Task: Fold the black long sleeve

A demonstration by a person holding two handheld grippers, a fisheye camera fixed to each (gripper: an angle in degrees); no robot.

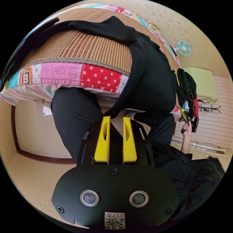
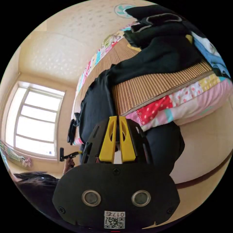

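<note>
You hold the black long sleeve (image 1: 150, 80) by its hanging edge: your left gripper (image 1: 116, 119) has its jaws a little apart with cloth at the tips, while your right gripper (image 2: 116, 119) is nearly together on the hem. The shirt drapes off the woven mat (image 1: 80, 48), ready to be dragged flat. A clothes pile (image 2: 157, 21) crowds the mat's far end, and your legs press close to the quilt edge (image 1: 97, 76)

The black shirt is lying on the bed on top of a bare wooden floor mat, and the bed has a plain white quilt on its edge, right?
Not quite. The black long sleeve does lie on the woven mat on the bed, but the quilt along the edge is not plain white. It is a patchwork of pink, red with white dots and other colours. The left gripper view shows it.
</note>
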